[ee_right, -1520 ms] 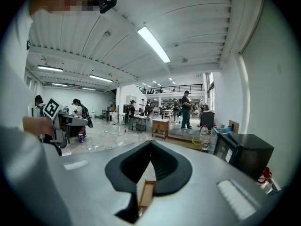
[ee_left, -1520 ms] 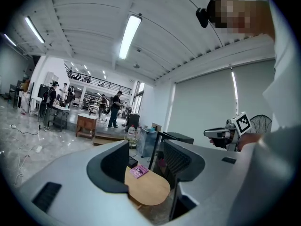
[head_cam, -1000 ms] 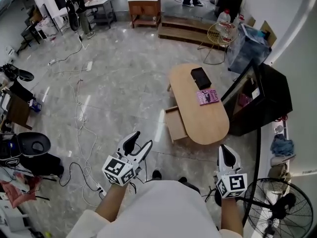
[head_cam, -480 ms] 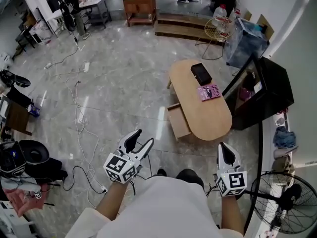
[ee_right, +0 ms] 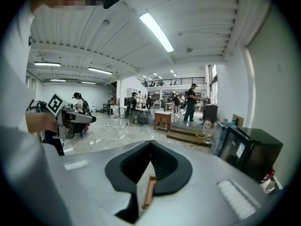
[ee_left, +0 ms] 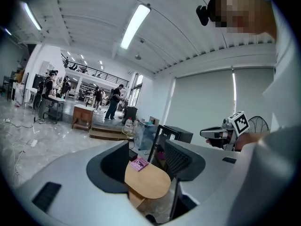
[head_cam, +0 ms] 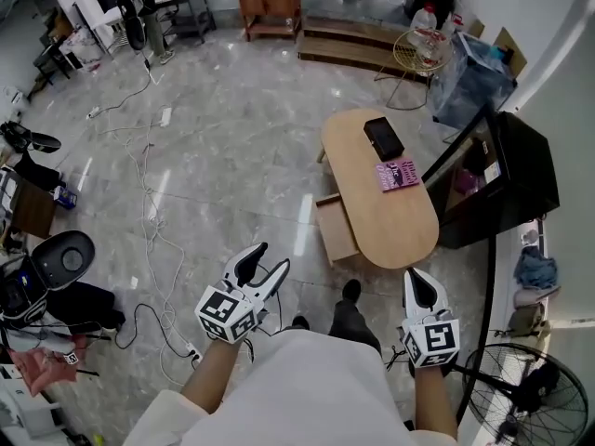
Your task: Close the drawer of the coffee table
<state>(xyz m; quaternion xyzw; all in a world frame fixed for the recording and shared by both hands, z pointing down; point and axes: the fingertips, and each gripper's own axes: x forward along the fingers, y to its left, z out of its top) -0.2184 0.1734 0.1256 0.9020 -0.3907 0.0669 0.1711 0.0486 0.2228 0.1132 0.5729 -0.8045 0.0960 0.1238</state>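
Wooden drawer [head_cam: 335, 232] is still sticking out — the person is stepping closer, left gripper [head_cam: 273, 255] gaping empty, right gripper [head_cam: 416, 279] pinched shut.

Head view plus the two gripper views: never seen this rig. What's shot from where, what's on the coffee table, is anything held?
There is no robot here: a person holds a hand-held gripper in each hand. The head view comes from a camera on the person's head, looking down at both. The other two cameras ride on the grippers and look along their fingers. The left gripper has its fingers apart with nothing between them. The right gripper has its fingers closed together and is empty. Both are well short of the coffee table. On its top lie a black boxy object and a pink booklet. Its drawer stands pulled out toward the open floor.
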